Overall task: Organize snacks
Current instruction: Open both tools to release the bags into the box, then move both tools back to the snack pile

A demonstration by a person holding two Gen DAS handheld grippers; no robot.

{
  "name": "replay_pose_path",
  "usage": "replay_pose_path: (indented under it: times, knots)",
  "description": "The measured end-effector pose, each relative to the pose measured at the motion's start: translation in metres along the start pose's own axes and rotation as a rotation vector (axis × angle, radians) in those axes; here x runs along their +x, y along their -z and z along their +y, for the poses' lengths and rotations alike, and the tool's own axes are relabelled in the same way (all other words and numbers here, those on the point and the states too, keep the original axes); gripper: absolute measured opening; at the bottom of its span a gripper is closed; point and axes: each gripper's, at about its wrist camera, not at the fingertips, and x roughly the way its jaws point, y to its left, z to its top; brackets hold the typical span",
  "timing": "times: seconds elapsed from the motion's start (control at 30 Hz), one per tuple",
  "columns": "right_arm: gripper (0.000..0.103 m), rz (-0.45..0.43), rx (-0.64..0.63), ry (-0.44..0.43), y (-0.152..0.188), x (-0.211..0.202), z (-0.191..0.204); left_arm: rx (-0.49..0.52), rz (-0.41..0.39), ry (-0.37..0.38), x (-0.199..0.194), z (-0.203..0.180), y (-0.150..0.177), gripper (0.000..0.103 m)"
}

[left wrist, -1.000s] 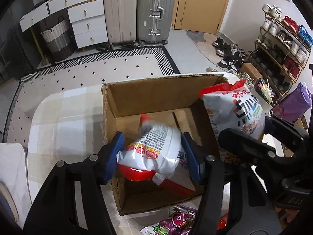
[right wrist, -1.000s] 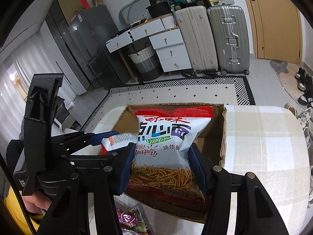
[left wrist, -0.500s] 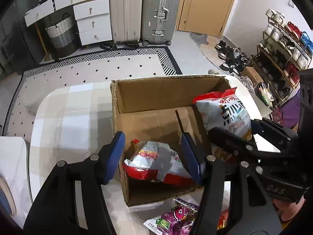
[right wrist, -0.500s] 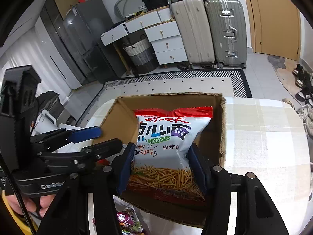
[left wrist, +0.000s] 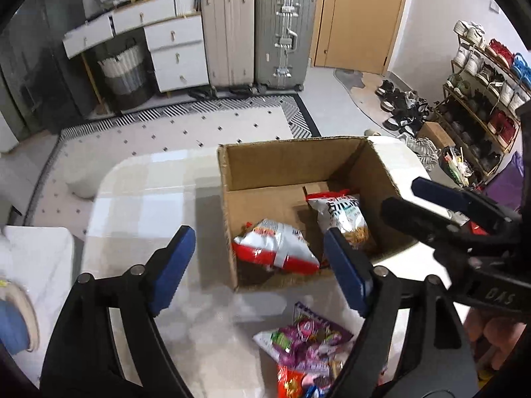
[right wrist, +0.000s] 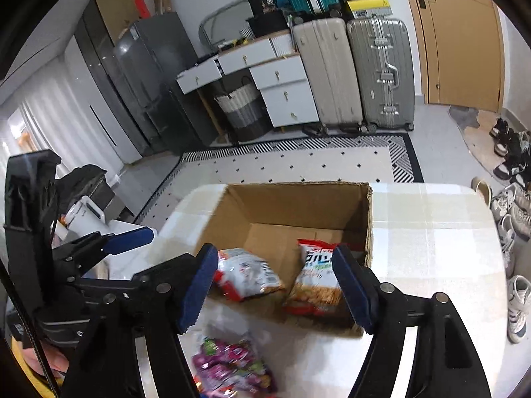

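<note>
While both jaw sets have just been opening and now stand wide and empty, we note the left hand-held gripper [left wrist: 259, 265] and right hand-held gripper [right wrist: 275, 285] above the corrugated cardboard box [left wrist: 292, 159]. Two crinkly foil packets lie inside: red-white snack bag [left wrist: 275, 245], noodle snack bag [right wrist: 315, 285]. Purple candy packets [left wrist: 305, 335] rest on the glossy bench [left wrist: 139, 199], nearer us.

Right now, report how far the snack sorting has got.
Done: two snack bags lie in the cardboard box, a red-and-white packet and a noodle-snack bag. In hand: nothing; the left gripper and right gripper have just been opening and are empty. Left: the purple snack packets on the table in front of the box.
</note>
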Motion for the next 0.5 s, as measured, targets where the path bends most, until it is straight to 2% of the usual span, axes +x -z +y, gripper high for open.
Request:
replay_pose_path:
  times: [0.03,0.07,0.3,0.5]
  knots:
    - [0.087,-0.014,-0.005,0.004,0.002,-0.010,0.005,0.002,-0.013,-0.004,-0.011,-0.001,0.005,0.079]
    - [0.088,-0.033,-0.009,-0.005,0.005,-0.022,0.010,0.002,-0.023,-0.006,-0.023,-0.002,0.009,0.081]
    - [0.089,-0.114,-0.051,-0.049,0.032,-0.098,0.054,-0.007,-0.088,0.011,-0.104,-0.004,0.042,0.083]
    - [0.092,-0.193,-0.064,-0.098,0.072,-0.166,0.097,-0.039,-0.182,0.022,-0.190,0.003,0.083,0.084]
